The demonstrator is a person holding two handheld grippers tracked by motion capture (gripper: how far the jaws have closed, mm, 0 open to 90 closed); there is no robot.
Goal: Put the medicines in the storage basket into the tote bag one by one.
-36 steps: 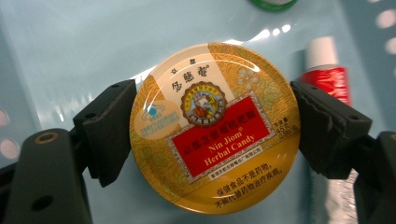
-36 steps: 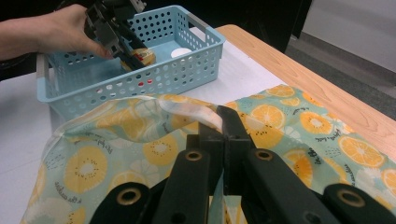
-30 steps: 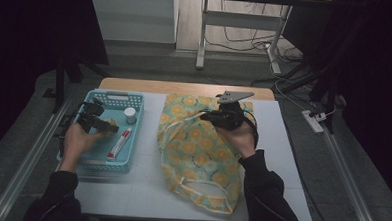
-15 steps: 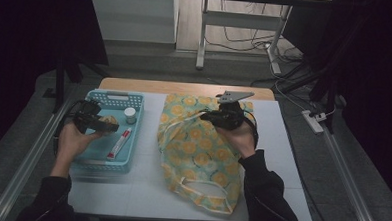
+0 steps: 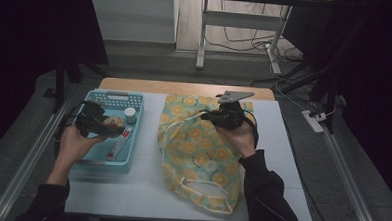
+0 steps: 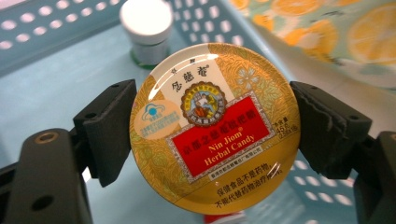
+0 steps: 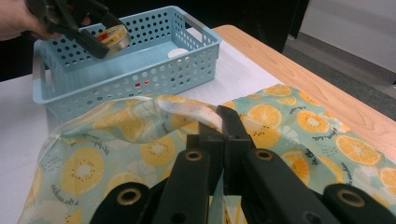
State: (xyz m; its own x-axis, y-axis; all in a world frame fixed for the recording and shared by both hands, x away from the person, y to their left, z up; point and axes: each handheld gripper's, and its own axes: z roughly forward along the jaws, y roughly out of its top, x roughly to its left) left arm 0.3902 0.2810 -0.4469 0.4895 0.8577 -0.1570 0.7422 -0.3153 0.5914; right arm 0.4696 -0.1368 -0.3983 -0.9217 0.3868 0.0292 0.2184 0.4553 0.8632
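Since a second ago my left gripper [image 5: 114, 130] has risen off the basket floor, carrying the round candy tin [image 6: 214, 125] with it; my right gripper [image 5: 207, 115] has not shifted.

Nearest me, at the bench's front edge, lies the drawstring end of the orange-print fabric bag [image 5: 202, 161], which runs from there back toward the far edge, right of the basket. I see its handle loop flat on the white bench top [image 5: 145, 188].

Left gripper: jaws closed on the tin, one pad on each side of its rim, lid facing the left gripper view. I read a gold lid with a red label. The tin hangs above the blue perforated basket [image 5: 134, 99], over its far half, clear of the floor.

Below it, on the basket floor, lies a red and white tube [image 5: 119, 143]. A small white-capped jar [image 5: 129, 115] stands upright near the basket's far right corner, just beyond the tin.

Right gripper: jaws fully closed, pinching the bag's cream-edged rim [image 7: 191, 108] and holding it up off the bench, so the mouth gapes toward the basket. The basket sits at the bench's left edge, apart from the bag.
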